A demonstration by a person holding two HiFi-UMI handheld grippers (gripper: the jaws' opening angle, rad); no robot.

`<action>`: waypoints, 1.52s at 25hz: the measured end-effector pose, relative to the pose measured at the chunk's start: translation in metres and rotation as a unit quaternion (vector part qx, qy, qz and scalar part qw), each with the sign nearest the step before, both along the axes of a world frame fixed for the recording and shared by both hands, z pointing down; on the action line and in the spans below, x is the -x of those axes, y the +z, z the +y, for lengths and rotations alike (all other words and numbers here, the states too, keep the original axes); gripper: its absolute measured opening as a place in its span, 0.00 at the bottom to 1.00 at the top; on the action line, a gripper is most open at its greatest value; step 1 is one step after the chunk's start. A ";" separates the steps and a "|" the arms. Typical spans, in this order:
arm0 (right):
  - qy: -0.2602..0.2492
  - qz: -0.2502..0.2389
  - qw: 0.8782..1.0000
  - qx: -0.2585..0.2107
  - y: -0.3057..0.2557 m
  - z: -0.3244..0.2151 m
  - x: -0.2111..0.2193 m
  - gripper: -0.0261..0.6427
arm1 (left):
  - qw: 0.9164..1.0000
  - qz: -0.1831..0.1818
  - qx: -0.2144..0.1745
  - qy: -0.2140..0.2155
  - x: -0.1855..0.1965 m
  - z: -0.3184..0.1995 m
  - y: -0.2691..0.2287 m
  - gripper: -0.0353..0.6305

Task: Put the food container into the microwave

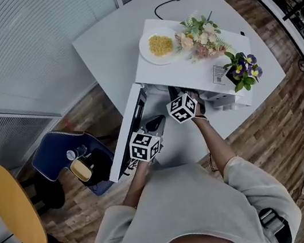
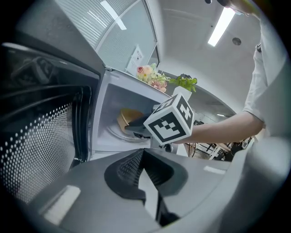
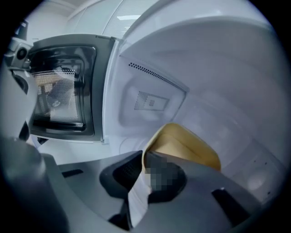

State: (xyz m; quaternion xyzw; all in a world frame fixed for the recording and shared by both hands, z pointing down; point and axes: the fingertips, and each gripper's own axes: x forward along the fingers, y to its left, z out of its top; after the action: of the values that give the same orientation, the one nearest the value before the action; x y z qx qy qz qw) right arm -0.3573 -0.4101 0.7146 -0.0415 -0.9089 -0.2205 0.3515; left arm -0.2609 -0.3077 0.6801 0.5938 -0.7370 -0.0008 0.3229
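Your right claw (image 3: 144, 157) is clamped on the rim of the food container (image 3: 186, 145), inside the microwave (image 1: 190, 73) on the white table (image 1: 109, 44); your left claw (image 2: 142, 152) is closed on nothing; wood floor (image 1: 274, 120) all round, blue chair (image 1: 59, 157) at 8 o'clock

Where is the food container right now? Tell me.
In the right gripper view, the food container is tilted inside the microwave cavity. Its near rim is pinched in the right gripper, and the microwave door stands open to the left.
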 end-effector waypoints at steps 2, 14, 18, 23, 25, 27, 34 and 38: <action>-0.001 0.007 1.000 -0.002 0.003 0.000 0.001 0.08 | 1.000 0.000 0.000 0.002 -0.001 0.000 0.000 0.07; -0.003 0.015 0.999 0.037 0.006 0.006 0.004 0.25 | 1.000 -0.001 -0.001 0.009 0.001 0.001 0.000 0.07; 0.001 0.002 0.999 0.046 0.001 0.008 0.003 0.29 | 1.000 -0.002 -0.003 0.012 0.000 0.000 0.000 0.07; 0.012 -0.016 0.999 0.032 -0.009 0.007 -0.005 0.29 | 1.000 -0.004 -0.006 0.016 -0.003 0.000 -0.003 0.07; 0.014 -0.020 0.999 0.031 -0.012 0.009 -0.009 0.29 | 1.000 -0.007 -0.007 0.018 -0.004 0.000 -0.005 0.07; 0.016 -0.025 0.999 0.032 -0.016 0.011 -0.014 0.29 | 1.000 -0.010 -0.009 0.020 -0.004 -0.001 -0.007 0.07; 0.025 -0.041 0.998 0.041 -0.030 0.021 -0.032 0.26 | 0.999 -0.018 -0.015 0.029 -0.011 -0.003 -0.014 0.07; 0.033 -0.046 0.997 0.048 -0.035 0.026 -0.043 0.20 | 0.999 -0.023 -0.019 0.035 -0.015 -0.003 -0.018 0.07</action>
State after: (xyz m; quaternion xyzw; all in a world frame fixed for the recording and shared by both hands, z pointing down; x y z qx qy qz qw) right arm -0.3144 -0.3842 0.6794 -0.0182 -0.9346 -0.1662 0.3139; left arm -0.2454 -0.3111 0.6625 0.6252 -0.7226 0.0105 0.2948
